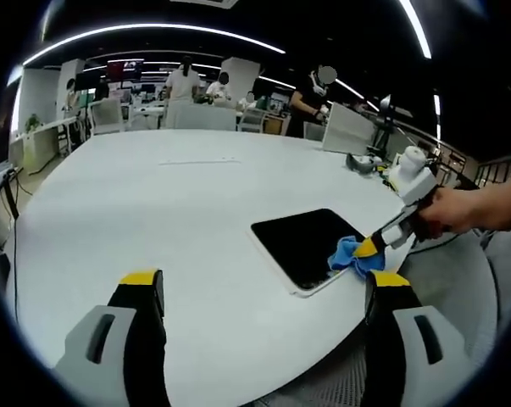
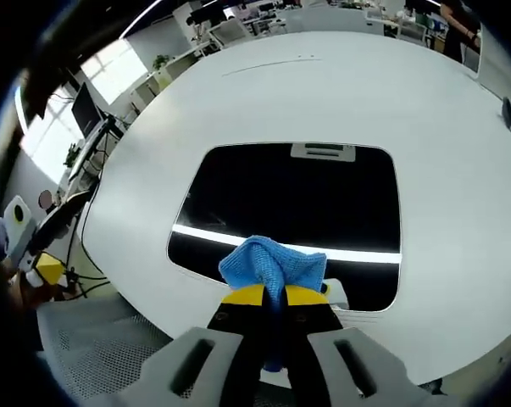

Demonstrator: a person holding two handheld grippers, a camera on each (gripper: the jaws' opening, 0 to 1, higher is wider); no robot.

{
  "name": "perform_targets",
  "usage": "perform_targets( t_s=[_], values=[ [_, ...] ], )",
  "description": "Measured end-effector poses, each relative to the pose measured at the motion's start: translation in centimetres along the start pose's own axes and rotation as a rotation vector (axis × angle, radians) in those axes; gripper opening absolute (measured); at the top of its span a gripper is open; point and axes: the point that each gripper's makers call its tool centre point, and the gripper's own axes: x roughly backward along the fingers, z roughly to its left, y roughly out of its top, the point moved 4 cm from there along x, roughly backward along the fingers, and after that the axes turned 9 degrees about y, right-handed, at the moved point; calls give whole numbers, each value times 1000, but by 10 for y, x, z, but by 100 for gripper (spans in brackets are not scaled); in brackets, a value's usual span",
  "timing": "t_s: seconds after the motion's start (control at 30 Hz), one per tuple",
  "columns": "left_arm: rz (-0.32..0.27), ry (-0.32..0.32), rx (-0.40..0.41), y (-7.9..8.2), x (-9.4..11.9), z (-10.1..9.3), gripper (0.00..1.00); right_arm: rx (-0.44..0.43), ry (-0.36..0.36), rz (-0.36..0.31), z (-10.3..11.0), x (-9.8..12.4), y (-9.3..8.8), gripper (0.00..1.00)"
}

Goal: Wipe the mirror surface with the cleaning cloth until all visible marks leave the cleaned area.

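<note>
Your right gripper [image 2: 274,294] has its jaws closed tight on the blue cleaning cloth [image 2: 272,263], and you press the cloth on the mirror [image 2: 289,195] at the edge nearest to you, at about 6 o'clock in the right gripper view. In the left gripper view the same right gripper [image 1: 372,247] comes in from 3 o'clock, with your hand [image 1: 446,212] behind it, and the cloth [image 1: 353,255] sits on the mirror's [image 1: 310,242] corner at about 4 o'clock from the centre of the picture.

Your left gripper [image 1: 263,292] holds nothing: its two yellow-tipped jaws stand wide apart above the white table [image 1: 170,212], near the mirror but not touching it.

I judge that the wiping is in progress, with the cloth at one edge. The glass looks dark and reflects a bright ceiling light as a clean line; I see no clear marks on it, but small smears are too fine to tell here, so I cannot say the surface is finished. The far part of the mirror, toward 12 o'clock, probably needs your passes too. The mirror and cloth are both inside the workspace.

No brand, label or writing is readable. A small grey shape at the mirror's far edge is too blurred to read.
</note>
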Motion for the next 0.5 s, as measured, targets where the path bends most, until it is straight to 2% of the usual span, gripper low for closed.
perform_targets(
  t_s=[0.5],
  values=[
    [5, 9, -9, 1, 0, 2, 97, -34, -12, -13, -23, 10, 1, 1]
  ],
)
